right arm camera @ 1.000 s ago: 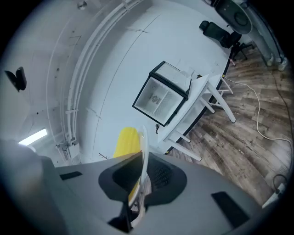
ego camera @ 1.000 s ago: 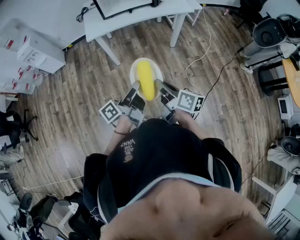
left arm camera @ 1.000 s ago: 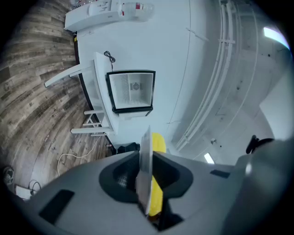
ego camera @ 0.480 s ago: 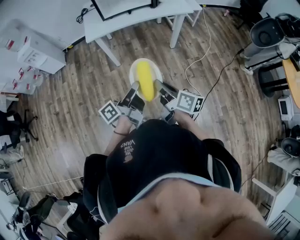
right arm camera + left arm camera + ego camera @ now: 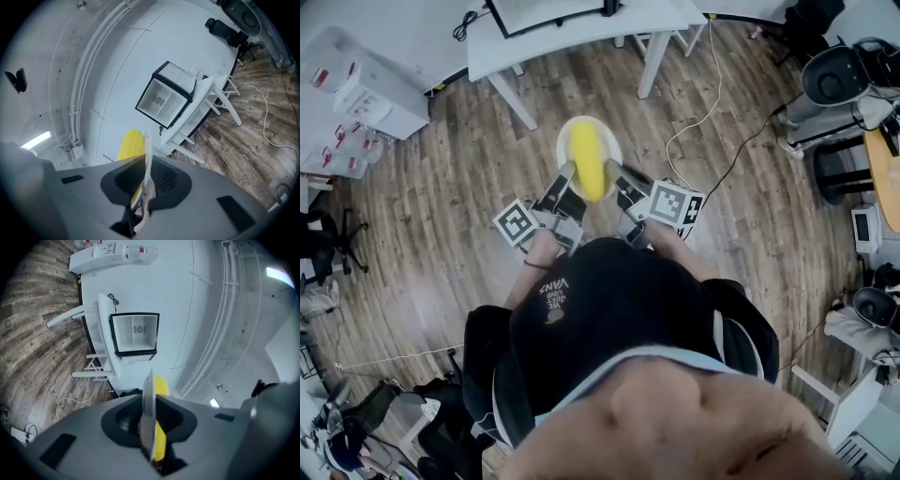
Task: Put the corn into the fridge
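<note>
Yellow corn (image 5: pixel 588 161) lies on plate (image 5: pixel 567 139), long axis pointing straight ahead between left gripper (image 5: pixel 565 178) and right gripper (image 5: pixel 614 175), both clamped on plate rim.

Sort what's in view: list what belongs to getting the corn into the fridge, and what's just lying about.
Job in hand:
- corn on the plate
- left gripper and right gripper, both clamped on the plate's rim
- mini fridge on the white table

Lying about:
- white box
- office chair
</note>
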`<act>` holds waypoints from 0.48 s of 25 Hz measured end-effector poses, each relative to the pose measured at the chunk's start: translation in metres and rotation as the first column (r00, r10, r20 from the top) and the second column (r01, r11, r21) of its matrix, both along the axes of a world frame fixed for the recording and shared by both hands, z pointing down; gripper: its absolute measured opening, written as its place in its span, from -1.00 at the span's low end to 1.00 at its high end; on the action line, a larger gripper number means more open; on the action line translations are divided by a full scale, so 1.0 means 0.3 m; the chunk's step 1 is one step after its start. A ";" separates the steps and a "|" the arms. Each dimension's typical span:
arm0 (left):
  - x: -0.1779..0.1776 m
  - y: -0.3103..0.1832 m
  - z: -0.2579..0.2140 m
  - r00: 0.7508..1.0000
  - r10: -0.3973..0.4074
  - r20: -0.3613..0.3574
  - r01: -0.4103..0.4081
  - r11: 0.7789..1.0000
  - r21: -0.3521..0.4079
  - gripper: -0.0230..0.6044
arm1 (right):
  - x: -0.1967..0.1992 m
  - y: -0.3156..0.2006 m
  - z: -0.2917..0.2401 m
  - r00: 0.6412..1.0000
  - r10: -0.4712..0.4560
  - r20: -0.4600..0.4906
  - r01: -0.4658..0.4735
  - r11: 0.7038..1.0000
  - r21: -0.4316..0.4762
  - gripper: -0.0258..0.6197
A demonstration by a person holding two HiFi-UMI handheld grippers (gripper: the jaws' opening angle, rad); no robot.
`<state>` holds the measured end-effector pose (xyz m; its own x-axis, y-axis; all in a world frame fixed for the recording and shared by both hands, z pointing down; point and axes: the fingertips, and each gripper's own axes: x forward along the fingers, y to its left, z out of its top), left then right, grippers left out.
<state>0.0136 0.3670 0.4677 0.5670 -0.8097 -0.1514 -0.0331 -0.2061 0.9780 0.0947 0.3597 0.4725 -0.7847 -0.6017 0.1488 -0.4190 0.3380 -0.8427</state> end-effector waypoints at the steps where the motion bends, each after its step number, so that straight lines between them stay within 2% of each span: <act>1: 0.010 -0.002 0.000 1.000 -0.005 -0.002 0.005 1.000 0.003 -0.71 | 0.009 -0.004 0.001 1.000 -0.006 -0.002 0.006 1.000 0.002 -0.81; 12: 0.060 -0.023 0.019 0.998 -0.060 -0.006 0.060 0.998 0.001 -0.71 | 0.061 -0.036 0.011 0.999 -0.051 -0.010 0.051 0.999 0.014 -0.81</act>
<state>0.0316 0.3600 0.4733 0.5163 -0.8421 -0.1557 -0.0399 -0.2053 0.9779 0.1131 0.3488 0.4756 -0.8132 -0.5628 0.1483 -0.4092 0.3716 -0.8334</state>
